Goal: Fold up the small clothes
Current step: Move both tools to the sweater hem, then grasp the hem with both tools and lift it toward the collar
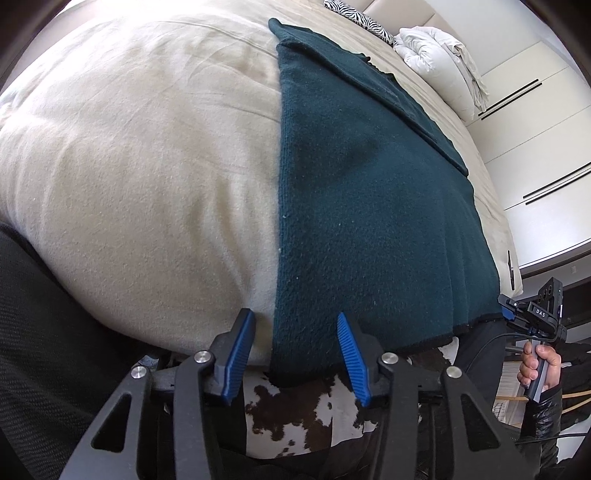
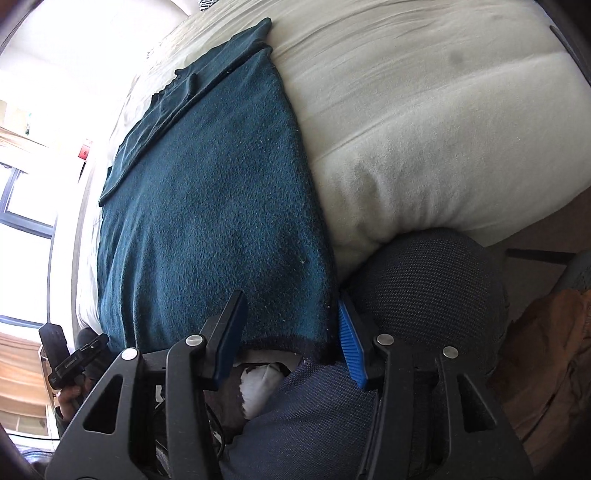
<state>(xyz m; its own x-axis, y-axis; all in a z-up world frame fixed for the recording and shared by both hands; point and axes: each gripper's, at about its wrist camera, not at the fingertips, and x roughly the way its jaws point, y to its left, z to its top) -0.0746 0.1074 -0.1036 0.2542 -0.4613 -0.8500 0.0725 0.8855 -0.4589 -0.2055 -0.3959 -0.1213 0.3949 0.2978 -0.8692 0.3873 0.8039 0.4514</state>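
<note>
**Mara:** Left gripper (image 1: 295, 354), black-framed with blue ribbed pads, sits at the near hem of the dark teal fleece garment (image 1: 369, 206). Its jaws stand apart with the garment's near left corner between them, and I can't see either pad pressing the cloth.

**Jon:** And the right gripper (image 2: 291, 336)?

**Mara:** Same build, at the same hem but the opposite corner. Jaws apart, the hem's corner lying in the gap, no pinch that I can make out. My guess is that each tool is lined up on a corner so the near edge can be lifted evenly and carried over in one fold.

**Jon:** Where's the garment itself?

**Mara:** Spread flat on the cream bedspread (image 1: 140, 177), its black-trimmed hem hanging just over the near edge of the bed. Beyond the hem it runs away up the bed, with a narrower flap already laid over its far portion. So it looks partly folded.

**Jon:** Counts?

**Mara:** Two grippers, four blue pads in all, one teal garment. Below the hem, one brown-and-white cowhide-patterned surface (image 1: 295, 413). Far past the garment, one white bundled duvet (image 1: 439, 59) and one zebra-print pillow (image 1: 362, 18).

**Jon:** Anything else near the hem?

**Mara:** A hand (image 1: 539, 369) holds the right gripper's handle, seen beside the hem's right end.
</note>
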